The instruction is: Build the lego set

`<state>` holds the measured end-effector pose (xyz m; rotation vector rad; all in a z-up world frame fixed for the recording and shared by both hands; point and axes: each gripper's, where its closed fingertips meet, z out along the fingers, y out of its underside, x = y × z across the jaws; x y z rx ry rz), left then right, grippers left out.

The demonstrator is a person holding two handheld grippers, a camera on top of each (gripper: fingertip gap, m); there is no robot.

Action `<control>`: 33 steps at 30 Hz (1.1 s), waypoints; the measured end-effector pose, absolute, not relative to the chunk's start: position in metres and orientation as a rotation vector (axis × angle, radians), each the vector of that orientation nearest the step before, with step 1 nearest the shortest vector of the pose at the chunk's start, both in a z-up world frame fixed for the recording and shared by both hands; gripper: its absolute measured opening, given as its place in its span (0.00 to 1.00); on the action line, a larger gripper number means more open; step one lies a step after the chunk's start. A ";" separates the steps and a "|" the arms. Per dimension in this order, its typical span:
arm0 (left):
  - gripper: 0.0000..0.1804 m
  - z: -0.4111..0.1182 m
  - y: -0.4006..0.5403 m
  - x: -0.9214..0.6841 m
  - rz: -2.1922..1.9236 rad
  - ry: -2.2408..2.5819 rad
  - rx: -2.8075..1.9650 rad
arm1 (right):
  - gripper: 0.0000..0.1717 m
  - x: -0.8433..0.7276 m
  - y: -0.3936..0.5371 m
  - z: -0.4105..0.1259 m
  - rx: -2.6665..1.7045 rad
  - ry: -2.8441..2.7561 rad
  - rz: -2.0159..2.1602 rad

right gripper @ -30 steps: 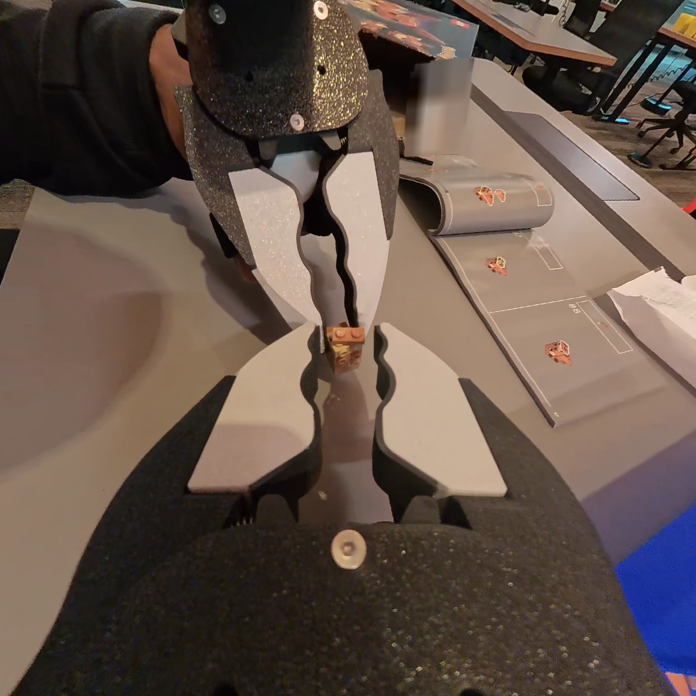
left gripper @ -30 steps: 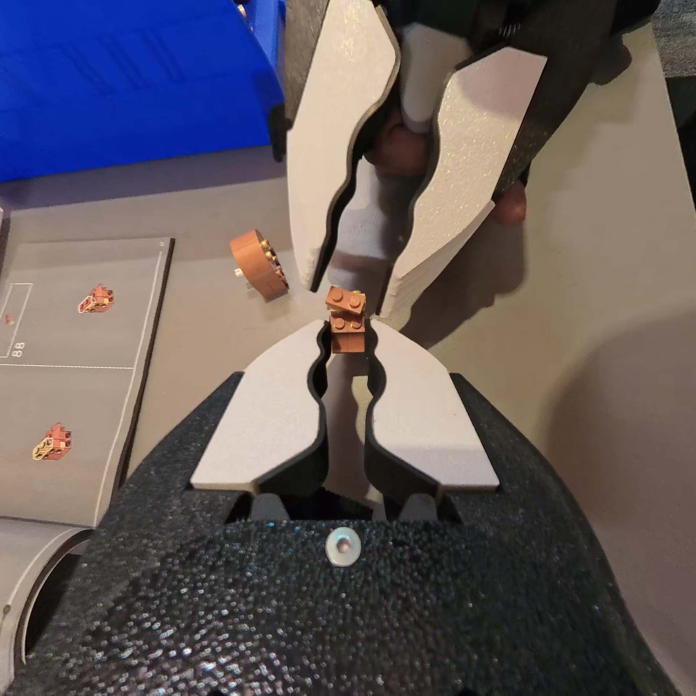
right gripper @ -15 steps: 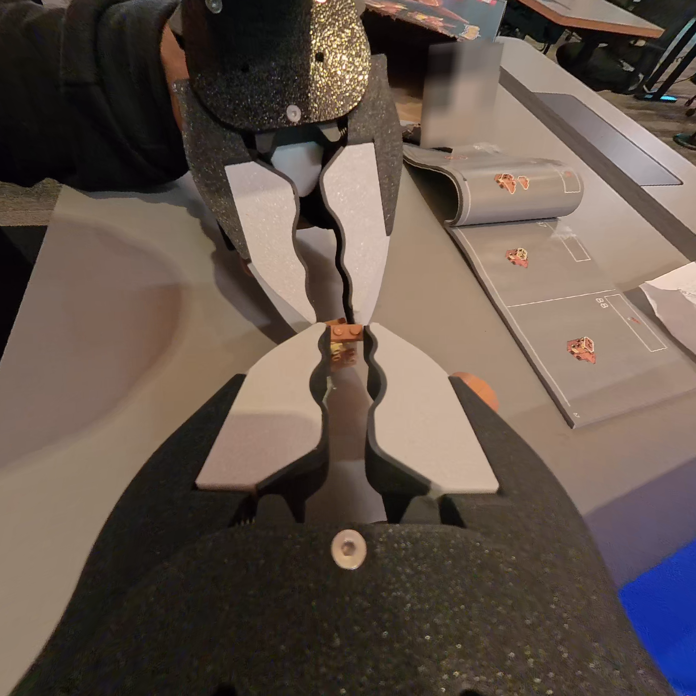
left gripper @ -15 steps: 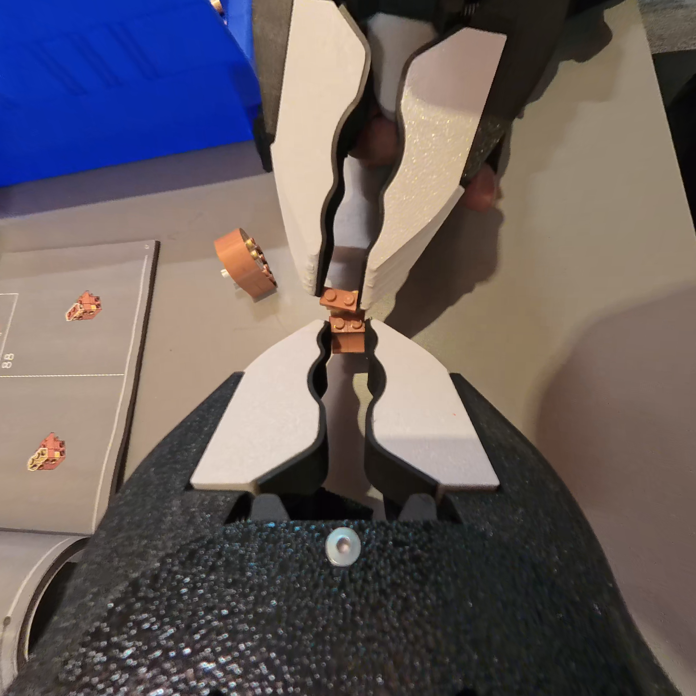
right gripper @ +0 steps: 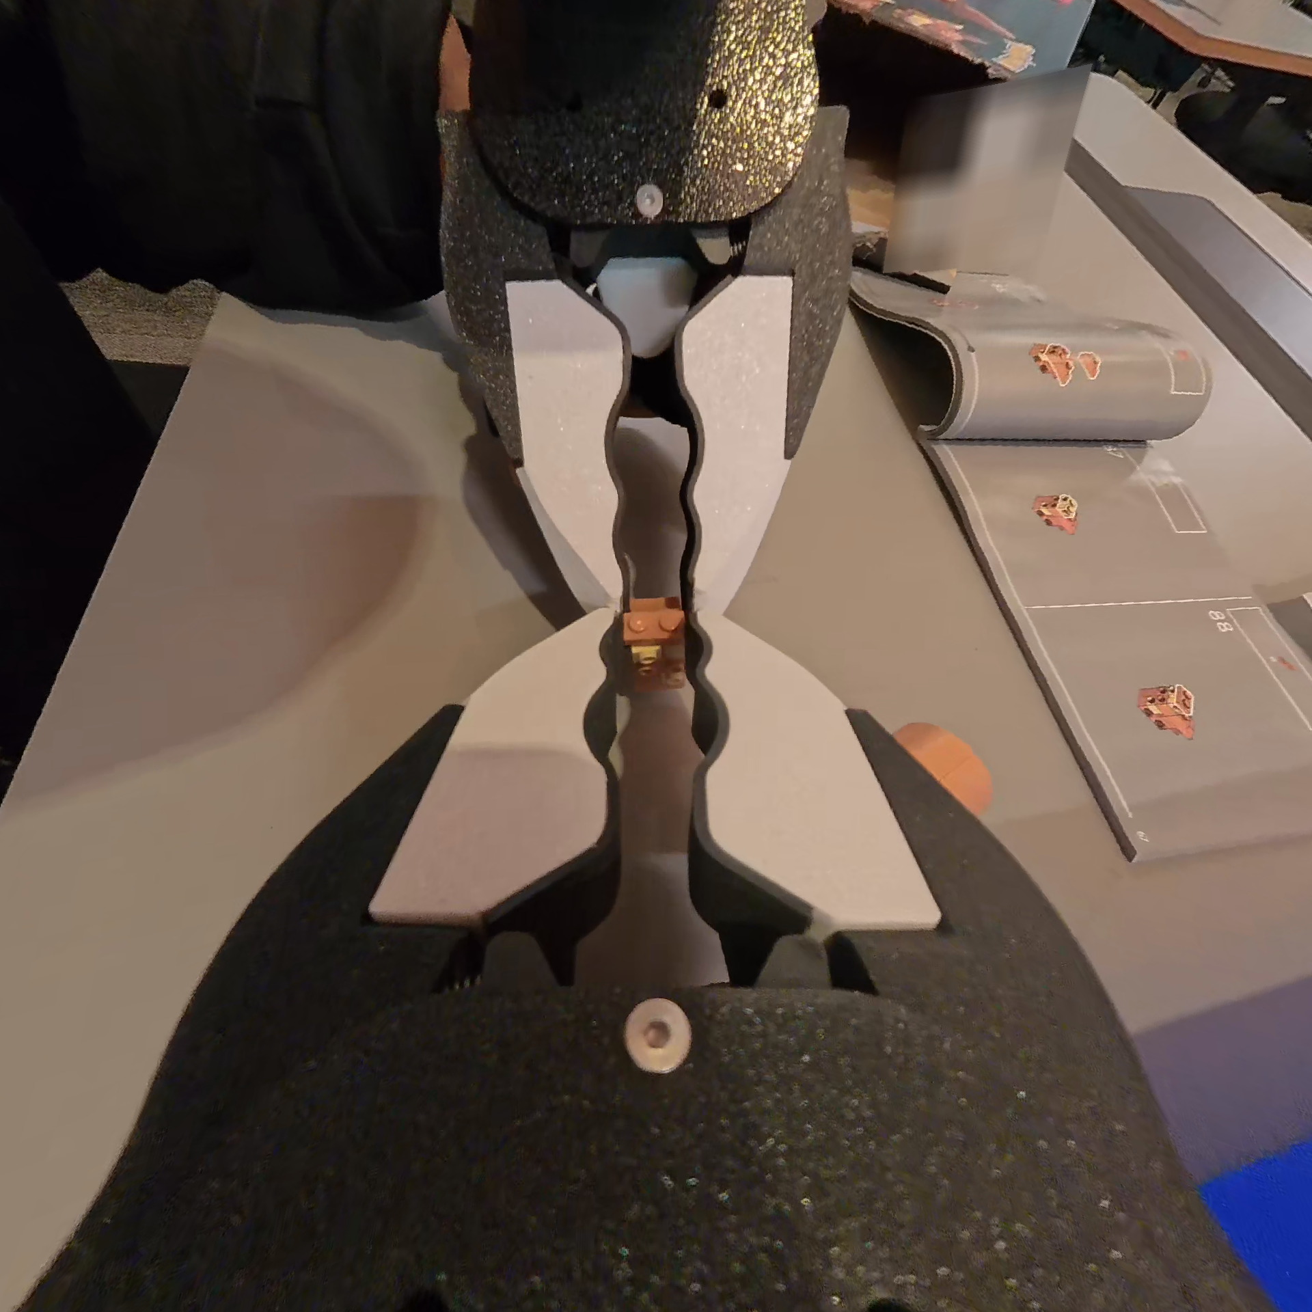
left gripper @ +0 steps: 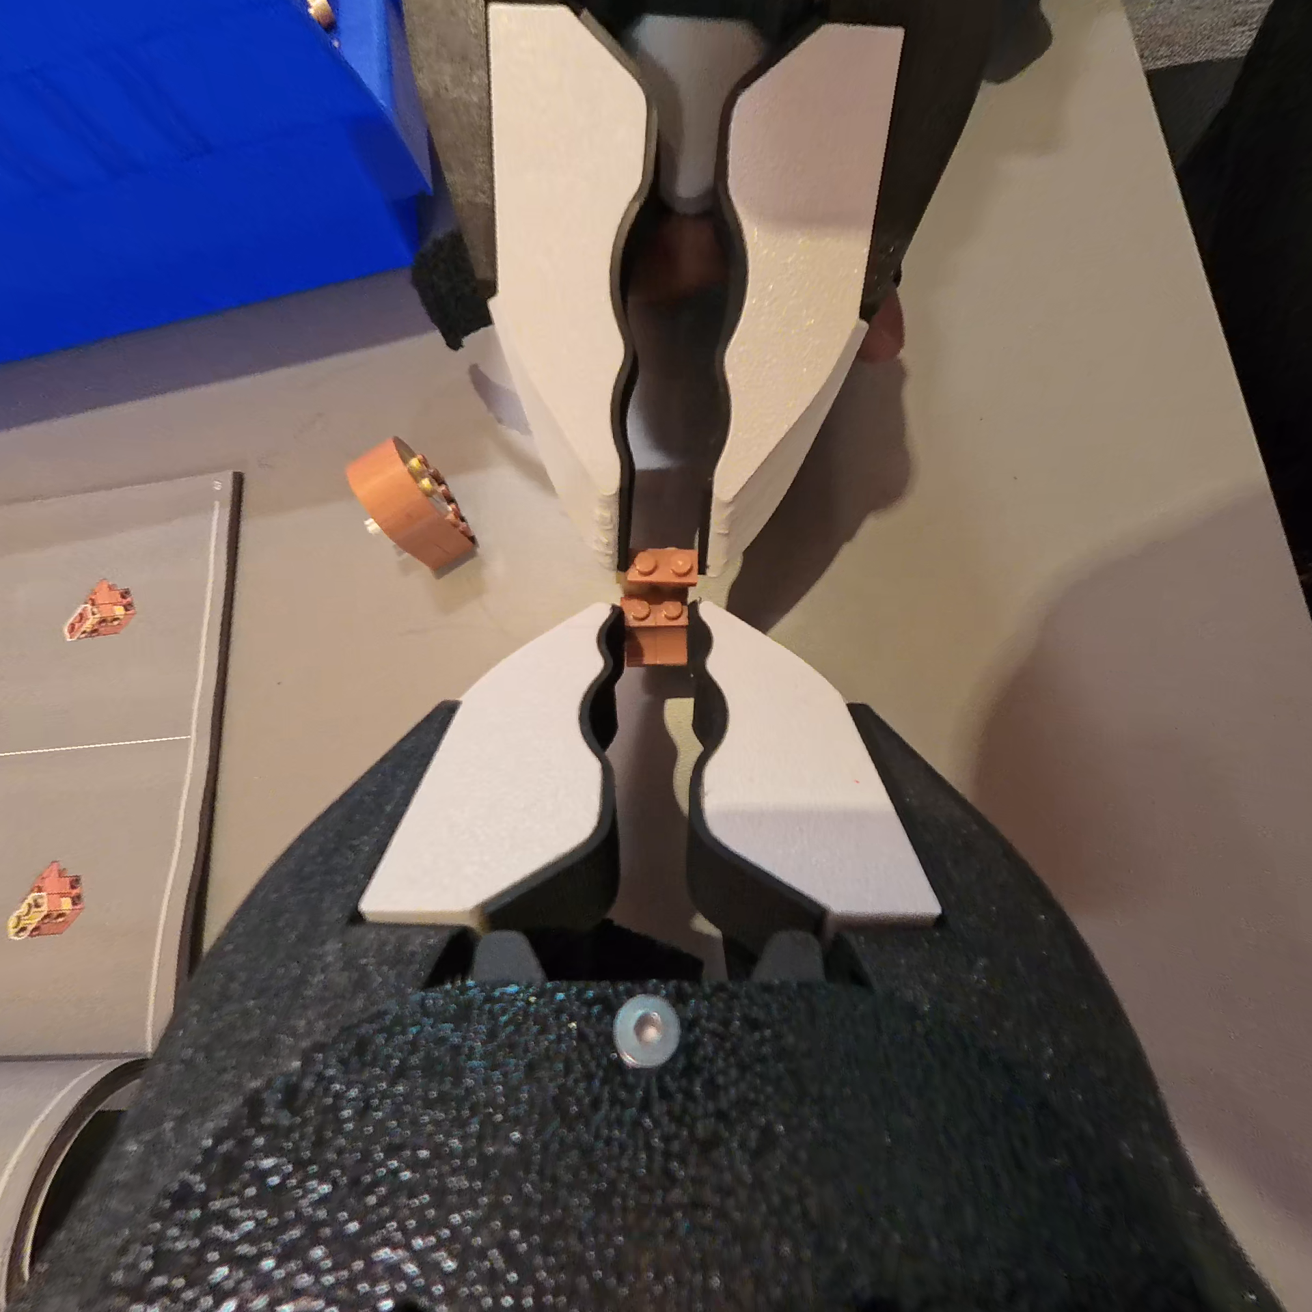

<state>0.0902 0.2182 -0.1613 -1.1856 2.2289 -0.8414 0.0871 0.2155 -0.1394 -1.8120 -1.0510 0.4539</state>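
Observation:
My two grippers face each other tip to tip above the grey table (left gripper: pixel 994 497). My left gripper (left gripper: pixel 657 628) is shut on the lower brown block of a small brown brick assembly (left gripper: pixel 657 639). My right gripper (left gripper: pixel 664 561) comes in from the far side and is shut on the assembly's upper studded plate (left gripper: pixel 664 570). In the right wrist view my right gripper (right gripper: pixel 653 642) clamps the same assembly (right gripper: pixel 649 628), which shows a yellow piece and dark brown parts below the plate. The left gripper (right gripper: pixel 653 602) meets it from the far side.
A round brown wheel-like brick build (left gripper: pixel 408 504) lies on the table to the left of the grippers; it also shows in the right wrist view (right gripper: pixel 944 763). An open grey instruction booklet (left gripper: pixel 106 710) (right gripper: pixel 1171 674) lies beside it. A blue bin (left gripper: pixel 177 177) stands behind. The tips of both grippers are at nearly the same place.
A second ago my right gripper stood open around the assembly held by the left. It has since shut on the upper plate, and the two grippers have lined up straight.

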 end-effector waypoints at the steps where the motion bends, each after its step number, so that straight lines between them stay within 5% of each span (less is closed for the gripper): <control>1: 0.09 -0.161 0.218 0.090 -0.842 2.231 -1.184 | 0.09 0.087 0.215 -0.140 -1.813 -1.054 0.457; 33: 0.09 -0.160 0.216 0.087 -0.848 2.248 -1.164 | 0.09 0.087 0.215 -0.140 -1.820 -1.055 0.489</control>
